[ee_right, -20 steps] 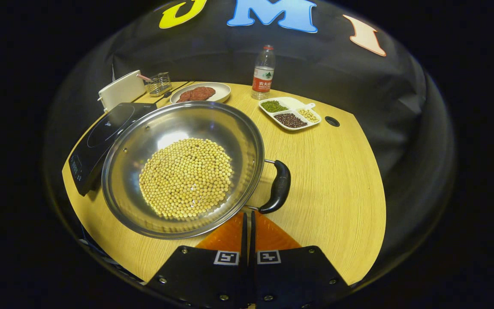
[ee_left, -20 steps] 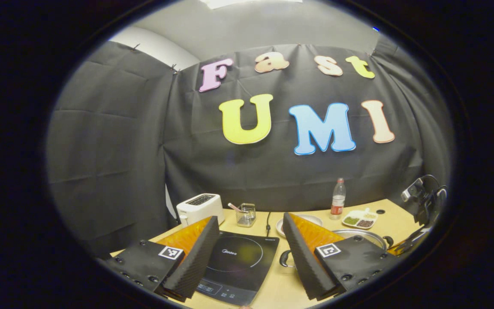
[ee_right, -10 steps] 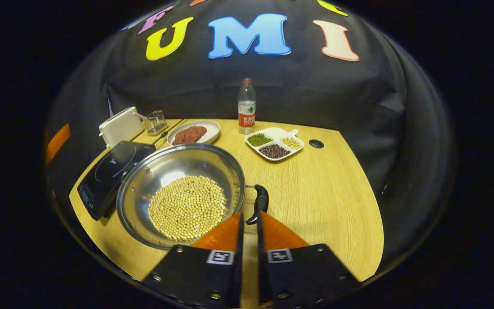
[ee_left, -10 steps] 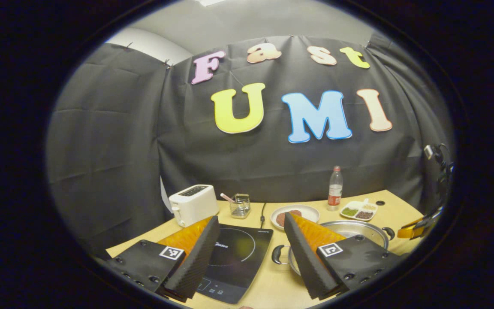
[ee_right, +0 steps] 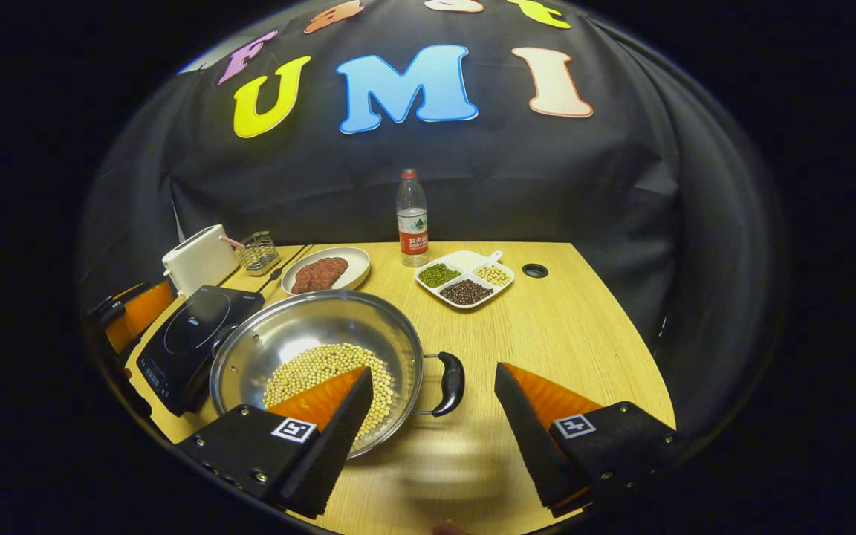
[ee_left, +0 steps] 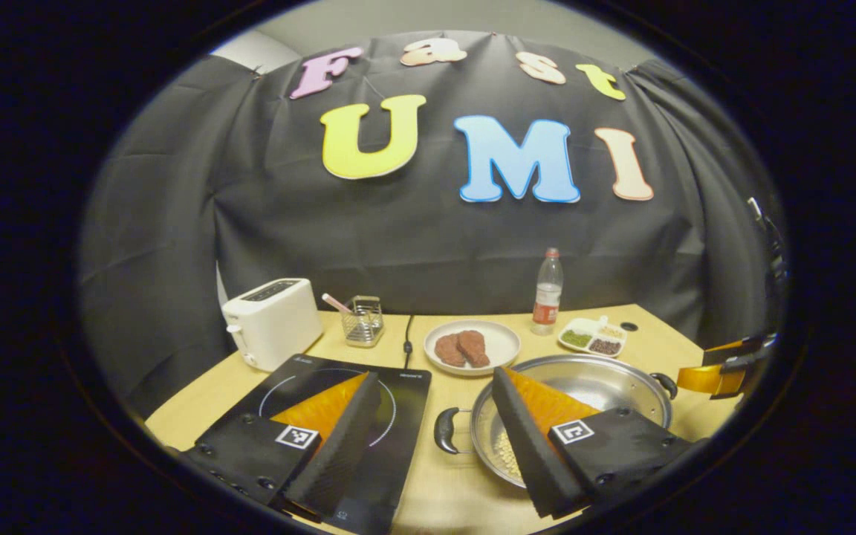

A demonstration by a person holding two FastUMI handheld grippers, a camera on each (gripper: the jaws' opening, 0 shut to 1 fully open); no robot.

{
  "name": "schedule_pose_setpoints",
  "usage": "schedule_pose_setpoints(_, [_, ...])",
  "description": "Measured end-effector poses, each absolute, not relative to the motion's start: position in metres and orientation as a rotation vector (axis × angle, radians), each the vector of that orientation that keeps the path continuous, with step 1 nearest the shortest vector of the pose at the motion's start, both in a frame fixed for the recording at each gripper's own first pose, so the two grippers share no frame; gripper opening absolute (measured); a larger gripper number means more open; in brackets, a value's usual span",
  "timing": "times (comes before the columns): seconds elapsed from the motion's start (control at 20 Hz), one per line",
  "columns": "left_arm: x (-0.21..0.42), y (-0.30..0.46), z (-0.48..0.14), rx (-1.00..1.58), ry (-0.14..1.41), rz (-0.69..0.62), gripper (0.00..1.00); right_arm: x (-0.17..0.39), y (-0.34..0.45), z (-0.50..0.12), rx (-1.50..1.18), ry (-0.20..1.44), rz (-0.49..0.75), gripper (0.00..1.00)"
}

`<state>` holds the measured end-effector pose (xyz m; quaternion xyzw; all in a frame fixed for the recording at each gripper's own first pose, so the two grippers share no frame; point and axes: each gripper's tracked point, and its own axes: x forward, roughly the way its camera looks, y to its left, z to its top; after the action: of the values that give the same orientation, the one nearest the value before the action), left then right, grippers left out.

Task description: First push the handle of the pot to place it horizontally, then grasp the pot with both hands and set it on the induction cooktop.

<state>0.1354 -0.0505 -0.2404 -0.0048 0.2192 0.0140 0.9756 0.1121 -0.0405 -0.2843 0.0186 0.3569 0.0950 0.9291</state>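
Left tool [ee_left: 435, 435]: two wedge-shaped fingers [ee_left: 339, 438] with ribbed, textured inner faces and translucent ridged side panels. Each finger sits on a flat black mounting plate [ee_left: 250, 461] fixed with round dark screws along its edge. One square black-and-white marker [ee_left: 296, 437] on each plate.

Right tool [ee_right: 432, 423]: same build; two wedge fingers [ee_right: 335, 431] with ribbed inner faces, black plates [ee_right: 614, 446] with screws, and a square black-and-white marker [ee_right: 574, 426] on each. In the left gripper view it shows small at the right edge [ee_left: 725, 368], with black fittings.

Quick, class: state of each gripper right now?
Left gripper: open, holding nothing.
Right gripper: open, holding nothing.
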Motion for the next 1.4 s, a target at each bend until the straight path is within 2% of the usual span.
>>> schedule_pose_setpoints(0.3, [0.163, -0.066, -0.301, -0.043, 0.568, -0.085, 1.00, 0.125, -0.030, -0.299, 0.042, 0.758, 0.141, 1.00])
schedule_pose_setpoints(0.35, [0.165, -0.069, -0.310, -0.048, 0.592, -0.098, 0.98, 0.127, -0.030, -0.302, 0.041, 0.766, 0.131, 1.00])
schedule_pose_setpoints(0.45, [0.167, -0.071, -0.330, -0.061, 0.644, -0.112, 0.98, 0.132, -0.029, -0.310, 0.045, 0.777, 0.116, 1.00])
schedule_pose_setpoints(0.5, [0.168, -0.073, -0.338, -0.070, 0.669, -0.119, 0.95, 0.134, -0.028, -0.313, 0.045, 0.782, 0.109, 1.00])
schedule_pose_setpoints(0.6, [0.167, -0.076, -0.351, -0.080, 0.710, -0.133, 1.00, 0.138, -0.028, -0.319, 0.046, 0.792, 0.096, 1.00])
schedule_pose_setpoints(0.7, [0.166, -0.081, -0.361, -0.084, 0.744, -0.148, 0.97, 0.140, -0.030, -0.326, 0.040, 0.807, 0.085, 1.00])
schedule_pose_setpoints(0.95, [0.161, -0.090, -0.379, -0.111, 0.811, -0.166, 1.00, 0.142, -0.028, -0.344, 0.031, 0.855, 0.086, 1.00])
schedule_pose_setpoints(1.05, [0.159, -0.089, -0.384, -0.126, 0.827, -0.156, 0.95, 0.142, -0.028, -0.350, 0.026, 0.871, 0.088, 1.00])
schedule_pose_setpoints(1.1, [0.160, -0.085, -0.384, -0.122, 0.823, -0.143, 0.96, 0.142, -0.028, -0.354, 0.022, 0.879, 0.087, 1.00])
schedule_pose_setpoints(1.15, [0.162, -0.082, -0.384, -0.122, 0.822, -0.132, 0.91, 0.141, -0.029, -0.357, 0.019, 0.889, 0.085, 0.99])
schedule_pose_setpoints(1.2, [0.163, -0.079, -0.385, -0.120, 0.820, -0.119, 0.85, 0.141, -0.030, -0.360, 0.012, 0.899, 0.078, 0.93])
schedule_pose_setpoints(1.25, [0.163, -0.077, -0.387, -0.118, 0.821, -0.114, 0.78, 0.141, -0.033, -0.363, 0.005, 0.905, 0.072, 0.75])
schedule_pose_setpoints(1.3, [0.163, -0.078, -0.386, -0.117, 0.822, -0.116, 0.75, 0.141, -0.036, -0.364, -0.006, 0.909, 0.060, 0.77])
schedule_pose_setpoints(1.35, [0.164, -0.077, -0.387, -0.113, 0.822, -0.114, 0.71, 0.141, -0.036, -0.365, -0.003, 0.914, 0.061, 0.68])
schedule_pose_setpoints(1.4, [0.163, -0.077, -0.387, -0.111, 0.823, -0.112, 0.68, 0.141, -0.034, -0.366, 0.003, 0.916, 0.059, 0.64])
